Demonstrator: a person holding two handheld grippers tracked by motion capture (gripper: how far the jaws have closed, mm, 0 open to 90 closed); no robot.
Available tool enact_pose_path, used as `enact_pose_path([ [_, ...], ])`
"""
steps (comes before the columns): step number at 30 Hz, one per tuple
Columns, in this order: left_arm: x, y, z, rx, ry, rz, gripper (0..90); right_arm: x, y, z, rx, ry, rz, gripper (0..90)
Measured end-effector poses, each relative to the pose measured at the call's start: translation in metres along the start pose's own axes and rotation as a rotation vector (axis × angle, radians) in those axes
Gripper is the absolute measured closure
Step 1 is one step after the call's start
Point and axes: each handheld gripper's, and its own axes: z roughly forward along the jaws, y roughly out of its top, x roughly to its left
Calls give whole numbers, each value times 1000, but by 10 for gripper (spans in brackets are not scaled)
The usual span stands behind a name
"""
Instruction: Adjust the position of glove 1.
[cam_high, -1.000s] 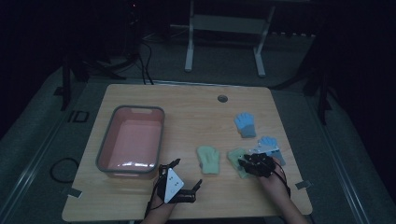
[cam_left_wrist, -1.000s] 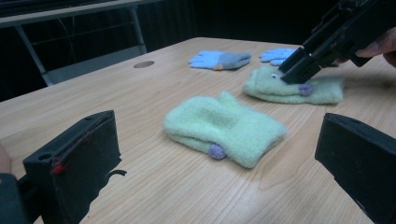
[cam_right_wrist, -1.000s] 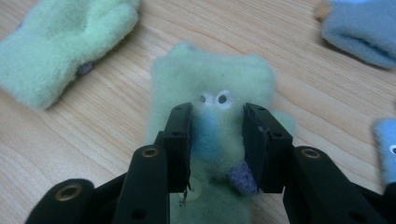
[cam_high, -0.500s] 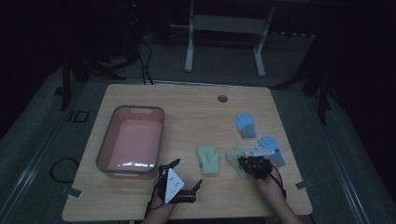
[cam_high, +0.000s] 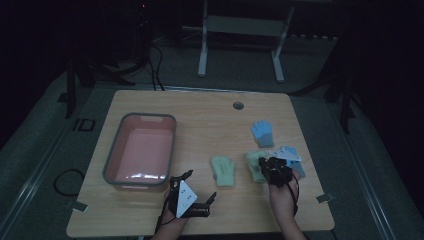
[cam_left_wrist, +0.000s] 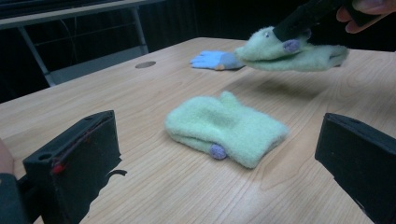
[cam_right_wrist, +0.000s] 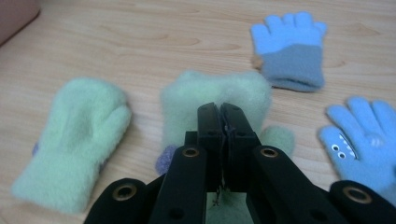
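My right gripper (cam_right_wrist: 219, 112) is shut on the cuff end of a pale green mitten (cam_right_wrist: 215, 91), which hangs a little above the table in the left gripper view (cam_left_wrist: 289, 53). A second green mitten (cam_high: 223, 170) lies flat on the wood, left of the held one (cam_high: 254, 162). Near the front edge, my left gripper (cam_high: 200, 185) stands open, its jaws wide apart on either side of the flat mitten (cam_left_wrist: 226, 128) and short of it. Two blue gloves (cam_high: 262, 132) (cam_high: 291, 154) lie to the right.
A pink tub (cam_high: 112, 155) with a grey rim stands on the left half of the table. A small round hole (cam_high: 238, 105) sits near the far edge. A metal frame (cam_high: 240, 25) stands on the floor beyond the table.
My right gripper has risen a little and shifted away from the front edge, with the green mitten in it. The left gripper has kept still.
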Motion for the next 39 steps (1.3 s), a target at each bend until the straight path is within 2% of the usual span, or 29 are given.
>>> enact_pose_path([
  [2,0,0,0,-3,-3,-2,1,2,0,1,0,-28,5,875],
  [8,0,0,0,-2,-8,1,1,5,-10,12,26,-43,55,875],
  [12,1,0,0,-4,-12,-4,1,6,-17,23,47,-62,51,874],
  [19,1,0,0,-2,-15,-7,1,1,-27,38,77,-55,68,861],
  [22,1,0,0,-2,-16,-8,1,-3,-28,38,77,-30,78,844],
  [24,1,0,0,0,-17,-5,1,-5,-27,35,74,-7,71,799],
  [29,1,0,0,0,-19,-5,1,-20,-16,20,50,40,19,726],
  [31,1,0,1,1,-19,-5,1,-29,-9,14,37,81,6,711],
  [33,1,0,1,1,-18,-3,1,-37,-4,10,32,100,-18,701],
  [34,1,0,1,1,-18,-3,1,-42,-2,7,25,135,-26,678],
  [39,0,0,1,2,-16,-3,1,-50,0,3,37,195,-56,664],
])
